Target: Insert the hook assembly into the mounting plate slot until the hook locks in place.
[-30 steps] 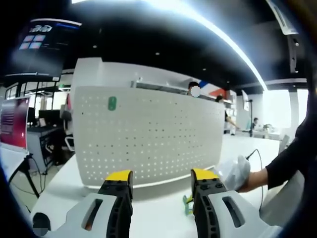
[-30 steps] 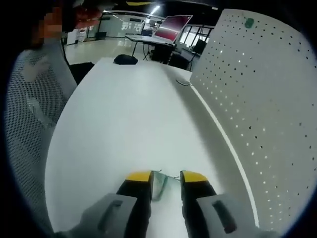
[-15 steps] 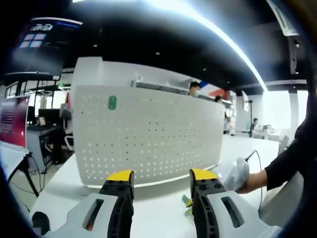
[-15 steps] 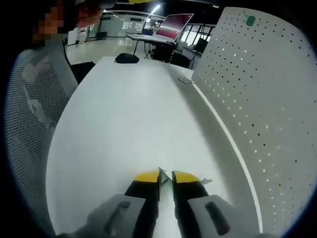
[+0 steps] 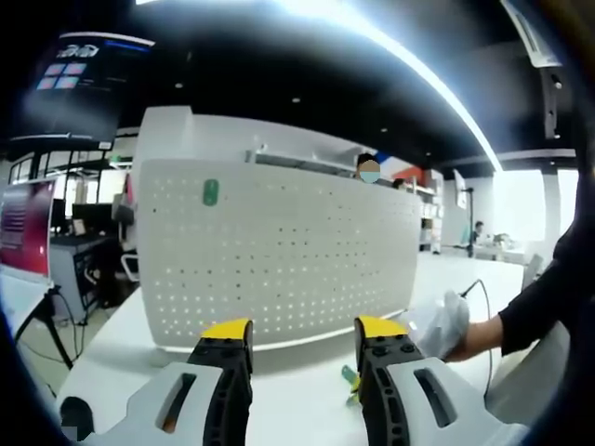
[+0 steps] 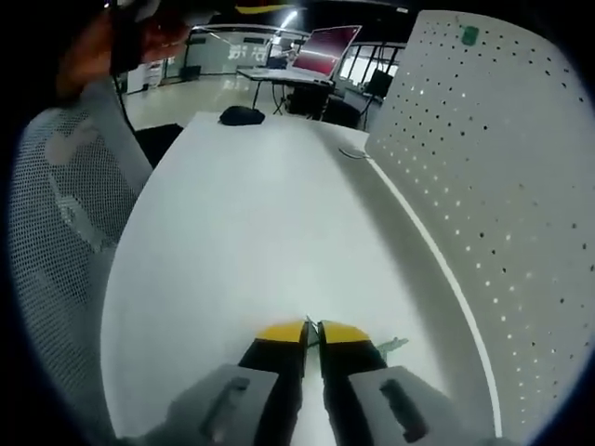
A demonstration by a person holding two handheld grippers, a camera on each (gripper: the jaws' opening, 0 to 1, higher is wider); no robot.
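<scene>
Right gripper [image 6: 311,327]: my jaws pinch the green hook assembly [image 6: 390,345] low over the white table [image 6: 251,214].
Left gripper [image 5: 296,330]: my jaws spread, nothing between (hook peeks beside the right one).
Pegboard mounting plate [image 5: 279,251]: upright ahead, green tab [image 5: 211,192] upper left.

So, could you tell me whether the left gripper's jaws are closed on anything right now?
No, the left gripper has its jaws wide apart, with bare white table showing between them.

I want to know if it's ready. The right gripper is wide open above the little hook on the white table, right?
Not quite. The right gripper is shut on the little hook, not wide open. The right gripper view shows its jaws pressed nearly together over the white table.
</scene>
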